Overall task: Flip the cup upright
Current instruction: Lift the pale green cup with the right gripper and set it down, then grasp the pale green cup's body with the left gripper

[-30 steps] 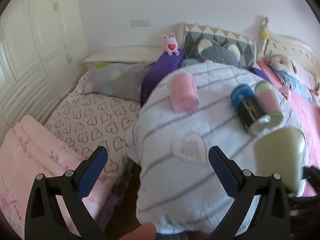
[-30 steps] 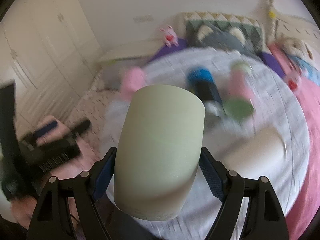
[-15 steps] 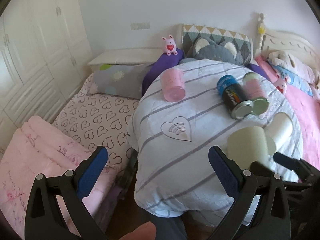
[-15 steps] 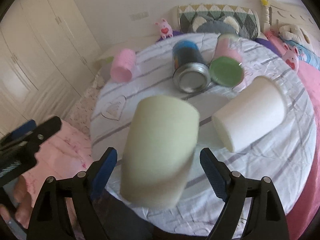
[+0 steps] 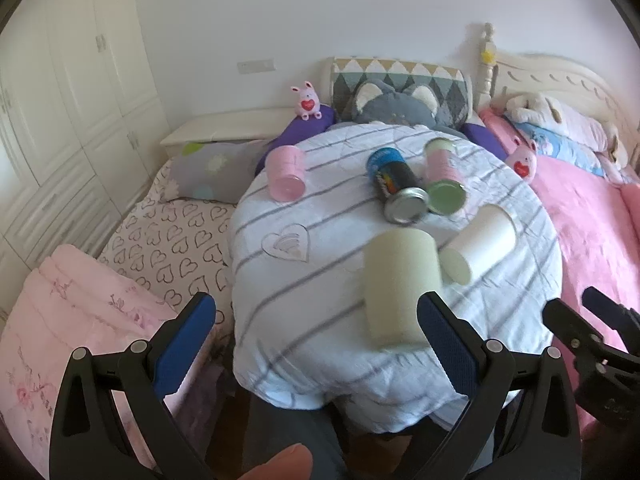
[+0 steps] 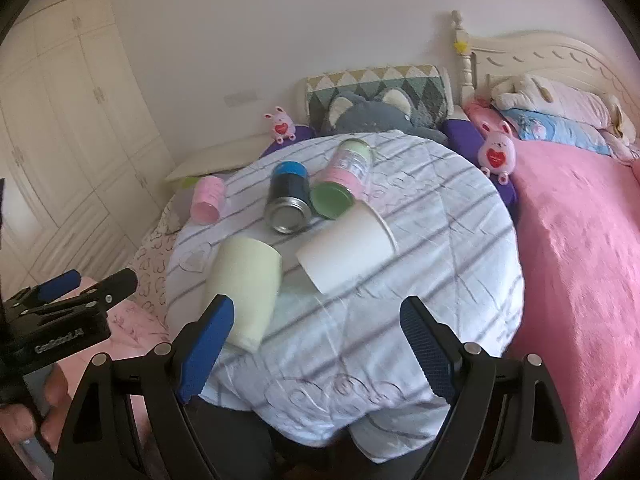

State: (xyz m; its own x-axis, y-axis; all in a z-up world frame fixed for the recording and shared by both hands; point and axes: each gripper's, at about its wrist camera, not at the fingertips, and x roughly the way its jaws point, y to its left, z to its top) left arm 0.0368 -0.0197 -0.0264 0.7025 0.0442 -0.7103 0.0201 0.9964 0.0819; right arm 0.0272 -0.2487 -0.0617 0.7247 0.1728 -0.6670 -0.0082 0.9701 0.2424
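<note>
- a big bed (image 6: pixel 580 280) fills the right side, covered in fuzzy pink fabric, with a carved cream headboard.
- a round table (image 5: pixel 320 340) stands beside it under a soft quilted white cloth with grey stripes and a stitched heart.
- the pale green cup (image 5: pixel 400 284) stands upright near the table's front edge, a smooth matte tapered shape, wider at the top, slightly blurred.
- just beside it a white cup (image 5: pixel 478 244) lies on its side, flat base facing the camera.
- further back a dark can (image 6: pixel 289 204) with a shiny metal end and a pink jar (image 6: pixel 342 184) with a green lid lie touching.
- a small pink cup (image 5: pixel 285 174) lies apart on the left.
- the left gripper (image 5: pixel 316 344) is spread wide, holding nothing, blue ribbed pads.
- the right gripper (image 6: pixel 316 348) is likewise wide apart and holding nothing, the green cup just past its left finger.
</note>
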